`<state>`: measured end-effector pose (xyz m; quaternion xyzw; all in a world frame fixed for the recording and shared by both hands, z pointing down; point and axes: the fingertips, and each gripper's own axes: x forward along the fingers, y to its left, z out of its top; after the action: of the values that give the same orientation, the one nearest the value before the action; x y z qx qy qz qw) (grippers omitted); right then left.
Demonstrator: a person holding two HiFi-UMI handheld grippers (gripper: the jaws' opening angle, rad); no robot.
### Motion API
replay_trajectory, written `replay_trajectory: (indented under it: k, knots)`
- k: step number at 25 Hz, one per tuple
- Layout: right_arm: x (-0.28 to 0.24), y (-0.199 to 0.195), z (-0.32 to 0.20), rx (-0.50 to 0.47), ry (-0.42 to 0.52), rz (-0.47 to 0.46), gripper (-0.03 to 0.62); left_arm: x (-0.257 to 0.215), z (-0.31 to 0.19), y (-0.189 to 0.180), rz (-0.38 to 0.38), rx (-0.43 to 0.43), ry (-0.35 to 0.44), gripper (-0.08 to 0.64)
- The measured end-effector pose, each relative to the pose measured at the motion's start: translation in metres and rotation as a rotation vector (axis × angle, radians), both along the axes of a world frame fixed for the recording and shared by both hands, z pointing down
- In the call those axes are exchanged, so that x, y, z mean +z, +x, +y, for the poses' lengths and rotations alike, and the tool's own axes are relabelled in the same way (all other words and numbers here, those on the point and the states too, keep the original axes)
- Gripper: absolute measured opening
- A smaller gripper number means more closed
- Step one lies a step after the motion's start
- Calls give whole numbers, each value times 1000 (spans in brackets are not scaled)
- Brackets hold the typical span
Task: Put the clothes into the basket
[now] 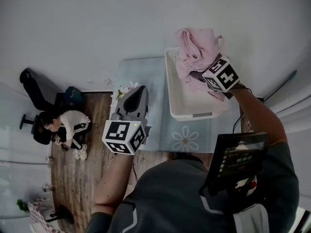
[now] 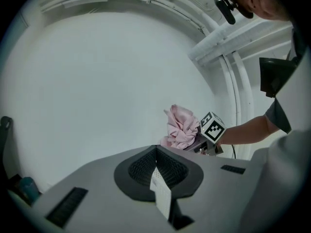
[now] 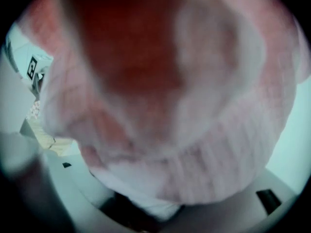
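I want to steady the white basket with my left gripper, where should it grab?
Probably the basket's long left rim: a thin upright wall, bare of the pink garment, nearest the left gripper. Come from the left, jaws straddling it.

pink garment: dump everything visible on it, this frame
The pink garment is pale pink and soft; up close in the right gripper view it looks like a ribbed knit and fills nearly the whole picture. It is crumpled into a bunch, gripped by the right tongs over the far end of the white basket, with folds draping down inside it. Whether it touches the basket's floor cannot be told. The left tongs are well clear of it.
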<state>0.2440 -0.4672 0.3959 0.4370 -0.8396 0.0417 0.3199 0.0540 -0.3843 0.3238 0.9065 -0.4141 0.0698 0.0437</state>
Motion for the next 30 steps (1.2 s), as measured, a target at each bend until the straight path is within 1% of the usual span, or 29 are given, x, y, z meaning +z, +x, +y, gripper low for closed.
replay_trajectory:
  k: [3,6,9,11,13,17,21,24,26,28,30]
  knots:
    - [48,-7,-27,-118,-62,132,370,19,-18,4,-18,-29,-22,9]
    - [106,-17,-56,-250,-131,231,370,49,-43,7,-11,-63,-54,9]
    - [142,-20,-61,-333,-184,333,368,61,-46,4,-4,-99,-78,9]
    - [153,-22,-60,-368,-205,394,368,58,-39,1,-3,-105,-81,9]
    - [159,-24,-58,-398,-229,436,368,54,-31,0,-1,-100,-83,9]
    - [166,-20,-59,-451,-265,540,368,50,-23,-8,13,-128,-131,9]
    - [190,-14,-60,-491,-298,588,368,56,-11,-12,4,-139,-147,9]
    - [219,-10,-68,-544,-320,653,368,64,-12,-14,34,-170,-172,9]
    - [232,-6,-71,-571,-332,706,368,55,-10,-13,56,-184,-181,9]
    - [239,-5,-68,-588,-345,740,368,45,-5,-14,49,-195,-169,9]
    - [247,-8,-68,-605,-358,746,368,47,-4,-20,36,-224,-169,9]
